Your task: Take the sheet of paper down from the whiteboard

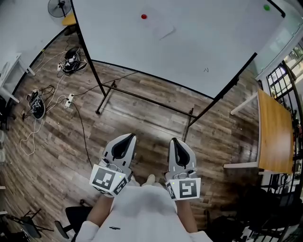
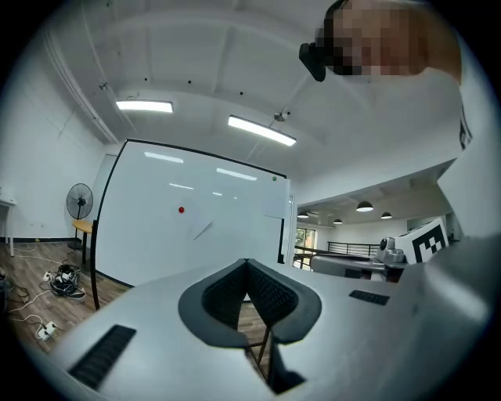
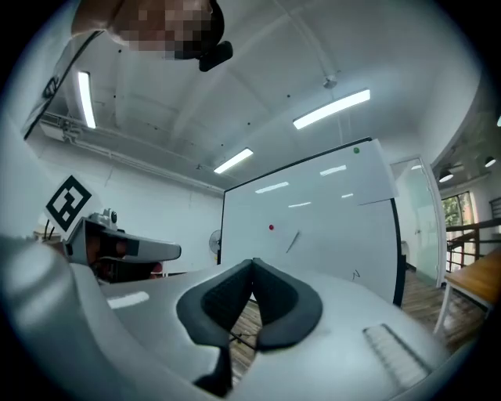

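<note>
A large whiteboard on a black stand faces me across the wooden floor. A white sheet of paper hangs on it under a red magnet; against the white board only its lower edge shows clearly. Both grippers are held low and level in front of my body, well short of the board. My left gripper is shut with nothing in it, and so is my right gripper. In the left gripper view the shut jaws point at the board, with the red magnet above them. The right gripper view shows shut jaws, the magnet and the paper's edge.
A green magnet sits at the board's top right corner. The stand's black legs and crossbar spread over the floor ahead. Cables and power strips lie at the left near a fan. A wooden table stands at the right.
</note>
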`<state>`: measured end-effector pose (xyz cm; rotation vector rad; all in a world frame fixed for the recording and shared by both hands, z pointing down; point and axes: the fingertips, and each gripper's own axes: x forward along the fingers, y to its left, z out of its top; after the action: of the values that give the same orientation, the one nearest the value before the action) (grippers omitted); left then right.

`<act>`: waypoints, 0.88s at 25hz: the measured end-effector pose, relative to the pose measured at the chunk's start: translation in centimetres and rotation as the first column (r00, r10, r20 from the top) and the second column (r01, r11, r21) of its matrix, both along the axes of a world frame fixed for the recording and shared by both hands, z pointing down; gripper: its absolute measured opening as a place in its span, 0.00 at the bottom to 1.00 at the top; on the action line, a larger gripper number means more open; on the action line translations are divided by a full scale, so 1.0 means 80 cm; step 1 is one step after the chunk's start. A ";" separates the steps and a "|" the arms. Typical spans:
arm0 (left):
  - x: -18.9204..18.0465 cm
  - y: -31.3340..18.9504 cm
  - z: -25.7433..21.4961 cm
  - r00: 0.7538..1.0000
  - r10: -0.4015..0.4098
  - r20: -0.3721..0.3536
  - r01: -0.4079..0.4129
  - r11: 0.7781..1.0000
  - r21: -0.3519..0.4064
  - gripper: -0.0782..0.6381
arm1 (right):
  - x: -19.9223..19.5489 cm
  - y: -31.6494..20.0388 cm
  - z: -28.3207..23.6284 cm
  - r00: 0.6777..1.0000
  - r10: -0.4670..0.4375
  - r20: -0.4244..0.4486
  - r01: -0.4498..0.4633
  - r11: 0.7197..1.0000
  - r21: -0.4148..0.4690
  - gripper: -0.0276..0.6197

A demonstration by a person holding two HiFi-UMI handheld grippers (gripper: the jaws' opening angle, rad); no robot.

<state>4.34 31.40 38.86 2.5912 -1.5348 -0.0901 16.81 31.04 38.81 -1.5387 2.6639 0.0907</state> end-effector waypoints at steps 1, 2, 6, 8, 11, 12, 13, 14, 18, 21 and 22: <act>0.008 -0.002 -0.001 1.000 0.005 0.004 -0.005 1.000 0.003 0.12 | 0.010 -0.003 -0.001 1.000 0.005 0.031 -0.005 1.000 -0.003 0.04; 0.016 -0.003 -0.002 1.000 0.014 0.005 -0.014 1.000 0.006 0.12 | 0.019 -0.007 0.000 0.998 0.008 0.056 -0.007 1.000 -0.011 0.04; 0.039 0.004 0.009 1.000 0.000 -0.005 0.000 1.000 -0.005 0.12 | 0.047 -0.002 0.009 0.999 0.018 0.038 -0.018 1.000 -0.014 0.04; 0.048 0.004 0.013 1.000 -0.015 -0.013 0.015 1.000 -0.013 0.12 | 0.060 0.002 0.011 0.999 0.020 0.029 -0.020 1.000 -0.003 0.04; 0.066 -0.001 0.013 1.000 -0.017 -0.009 0.017 1.000 0.004 0.12 | 0.076 -0.003 0.019 0.999 0.017 0.031 -0.017 1.000 0.003 0.04; 0.071 -0.001 0.013 1.000 -0.018 -0.008 0.018 1.000 0.012 0.12 | 0.079 -0.004 0.023 0.999 0.015 0.036 -0.015 1.000 0.001 0.04; 0.075 -0.001 0.014 1.000 -0.020 -0.006 0.020 1.000 0.016 0.12 | 0.082 -0.005 0.027 0.999 0.011 0.043 -0.011 1.000 -0.003 0.04; 0.078 -0.002 0.015 1.000 -0.022 -0.005 0.022 1.000 0.017 0.12 | 0.083 -0.006 0.029 0.999 0.006 0.051 -0.006 1.000 -0.006 0.04; 0.072 -0.014 0.012 0.999 -0.035 -0.002 0.035 0.999 0.021 0.12 | 0.069 -0.018 0.029 0.999 -0.025 0.047 0.025 1.000 -0.001 0.04; 0.062 -0.036 0.013 0.999 -0.044 -0.013 0.044 0.999 0.026 0.12 | 0.061 -0.043 0.030 0.999 -0.025 0.039 0.025 1.000 0.002 0.04; 0.060 -0.046 0.014 0.999 -0.045 -0.015 0.046 0.999 0.027 0.12 | 0.059 -0.055 0.030 0.999 -0.024 0.044 0.024 1.000 0.001 0.04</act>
<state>9.12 27.69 39.96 2.5711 -1.5990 -0.1349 21.55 26.67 41.24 -1.4912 2.6476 0.0559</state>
